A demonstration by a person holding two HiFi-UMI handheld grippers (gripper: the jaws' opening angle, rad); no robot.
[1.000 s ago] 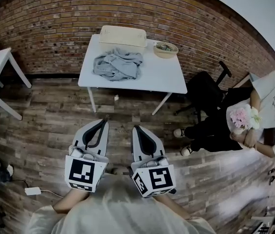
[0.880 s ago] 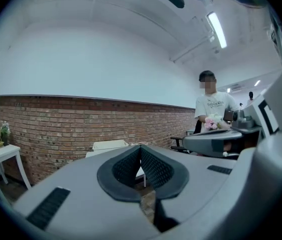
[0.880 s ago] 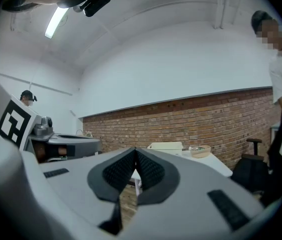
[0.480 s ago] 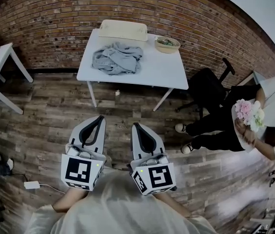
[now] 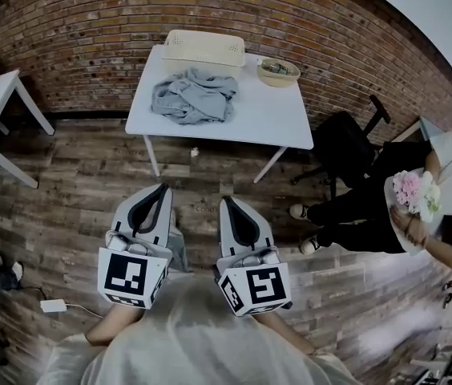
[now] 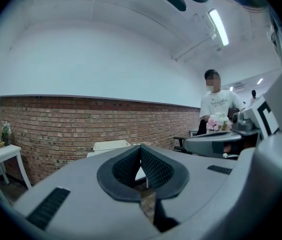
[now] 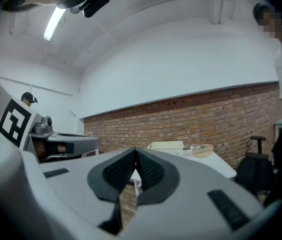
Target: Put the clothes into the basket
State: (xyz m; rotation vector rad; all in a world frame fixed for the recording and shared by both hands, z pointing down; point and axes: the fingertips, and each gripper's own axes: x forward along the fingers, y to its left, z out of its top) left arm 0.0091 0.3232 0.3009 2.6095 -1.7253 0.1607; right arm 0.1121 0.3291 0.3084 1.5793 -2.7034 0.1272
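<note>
One heap of grey clothes [image 5: 192, 96] lies at upper centre on the white table [image 5: 266, 123], just before the cream basket [image 5: 204, 48]. My left gripper [image 5: 162, 191] and right gripper [image 5: 227, 204] hover lower centre, jaws closed and empty, well apart from the table.

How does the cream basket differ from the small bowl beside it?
The basket is rectangular, cream and larger; the bowl is round, tan and smaller. The basket stands at the table's back edge; the bowl near its back right corner. Both stand on the white table.
</note>
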